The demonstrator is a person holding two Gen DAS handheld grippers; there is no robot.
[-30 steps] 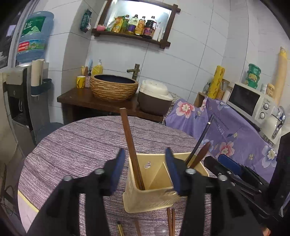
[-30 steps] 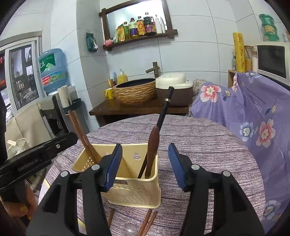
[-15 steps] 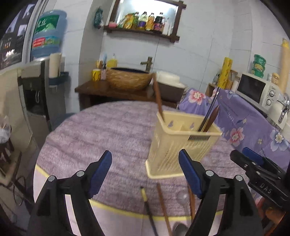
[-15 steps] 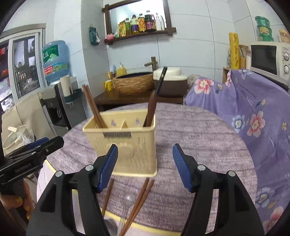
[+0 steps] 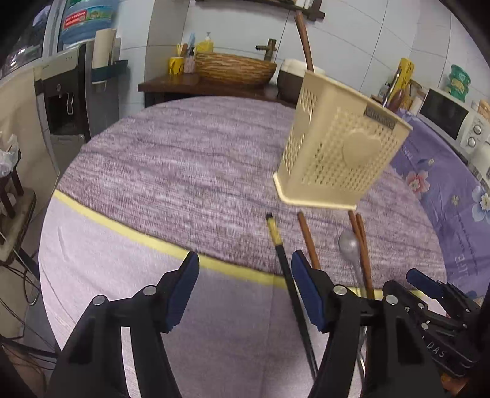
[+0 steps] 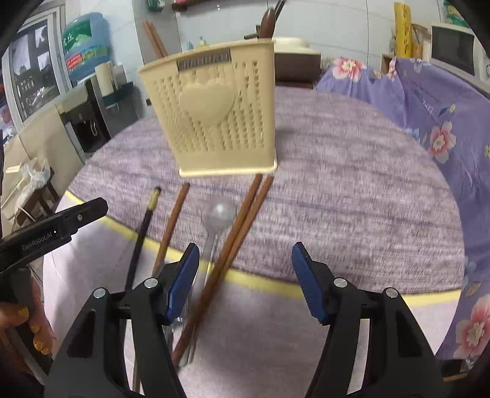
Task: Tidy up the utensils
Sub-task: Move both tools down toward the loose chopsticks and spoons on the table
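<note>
A cream perforated utensil holder (image 5: 340, 153) (image 6: 214, 113) stands on the round purple table, with brown chopsticks (image 6: 154, 36) and a dark-handled utensil (image 6: 268, 18) standing in it. In front of it lie a black chopstick with a yellow tip (image 5: 281, 254) (image 6: 142, 229), a single brown chopstick (image 5: 307, 242) (image 6: 171, 226), a silver spoon (image 5: 349, 245) (image 6: 217, 214) and a brown chopstick pair (image 5: 361, 248) (image 6: 242, 226). My left gripper (image 5: 245, 287) is open and empty, over the table's near edge just left of the black chopstick. My right gripper (image 6: 245, 275) is open and empty, just right of the chopstick pair.
A yellow band (image 5: 128, 232) runs along the tablecloth's near edge. Behind the table are a water dispenser (image 5: 76, 91), a wooden counter with a woven basin (image 5: 235, 69) and a rice cooker. A floral purple cover (image 6: 428, 101) and a microwave (image 5: 450, 119) are at the right.
Both grippers have pulled back and down from around the holder toward the table's near edge. The loose utensils in front of the holder are now in full view.
</note>
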